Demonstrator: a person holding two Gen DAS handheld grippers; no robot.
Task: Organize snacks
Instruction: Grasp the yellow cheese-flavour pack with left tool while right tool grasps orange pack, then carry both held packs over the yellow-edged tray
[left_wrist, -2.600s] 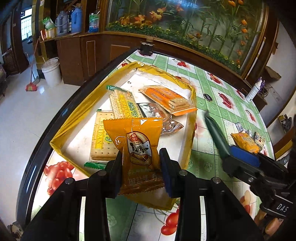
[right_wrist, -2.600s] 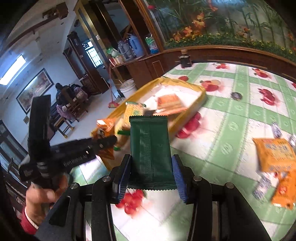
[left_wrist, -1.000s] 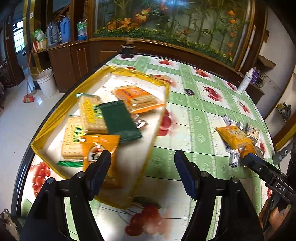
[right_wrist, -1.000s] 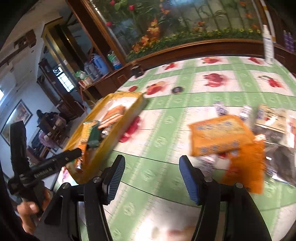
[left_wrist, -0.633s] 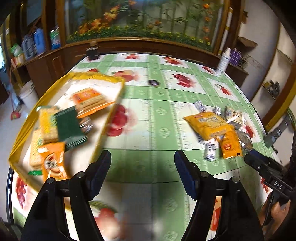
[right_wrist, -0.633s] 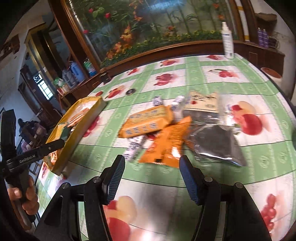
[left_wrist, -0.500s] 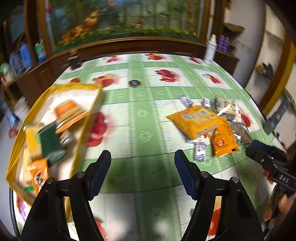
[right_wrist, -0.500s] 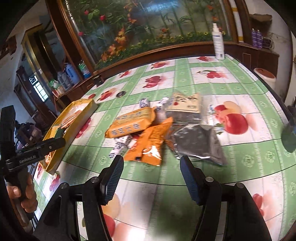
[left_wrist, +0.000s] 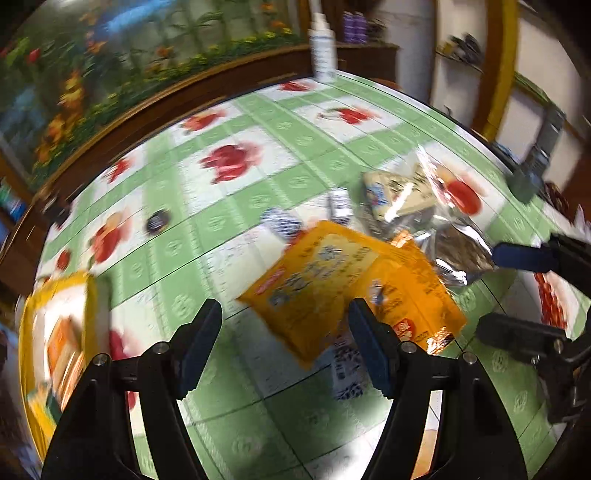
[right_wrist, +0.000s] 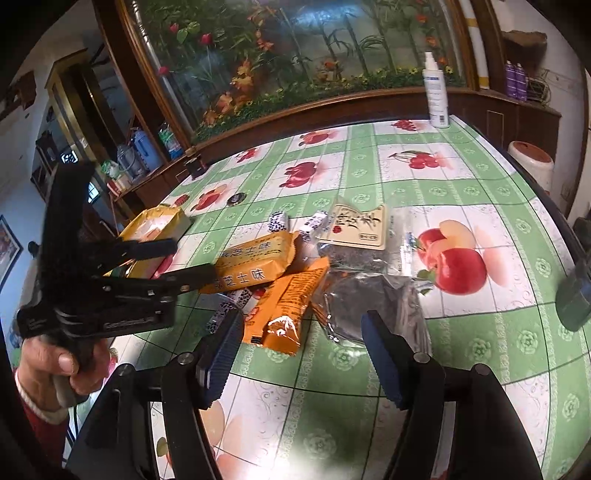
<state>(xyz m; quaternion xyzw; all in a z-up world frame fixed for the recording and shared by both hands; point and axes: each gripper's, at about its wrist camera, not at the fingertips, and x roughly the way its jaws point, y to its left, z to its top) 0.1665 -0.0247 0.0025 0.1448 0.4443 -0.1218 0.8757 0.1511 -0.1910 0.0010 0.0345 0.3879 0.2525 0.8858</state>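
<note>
A loose pile of snacks lies on the green fruit-print tablecloth: an orange cracker pack (left_wrist: 325, 277) (right_wrist: 255, 262), an orange packet (left_wrist: 417, 295) (right_wrist: 291, 302), a dark foil packet (right_wrist: 373, 299) and a beige packet (right_wrist: 354, 225). Small blue-white candies (right_wrist: 279, 221) lie around them. My left gripper (left_wrist: 284, 325) (right_wrist: 194, 258) hovers open over the cracker pack's near end, holding nothing. My right gripper (right_wrist: 301, 332) (left_wrist: 495, 291) stands before the orange and foil packets. Its jaws are opening, with nothing between them. The yellow tray (left_wrist: 55, 295) (right_wrist: 155, 225) with snacks sits at the left.
A white spray bottle (right_wrist: 436, 92) stands at the table's far edge. A small dark round thing (right_wrist: 236, 199) lies near the tray. The curved table edge runs along the right, with a pale bucket (right_wrist: 532, 162) beyond. A hand (right_wrist: 55, 365) in a red sleeve holds the left gripper.
Both grippers held packets earlier and now hold nothing; those packets lie in the tray. Both have swung from the tray to the snack pile, and the left view is still blurred by motion.
</note>
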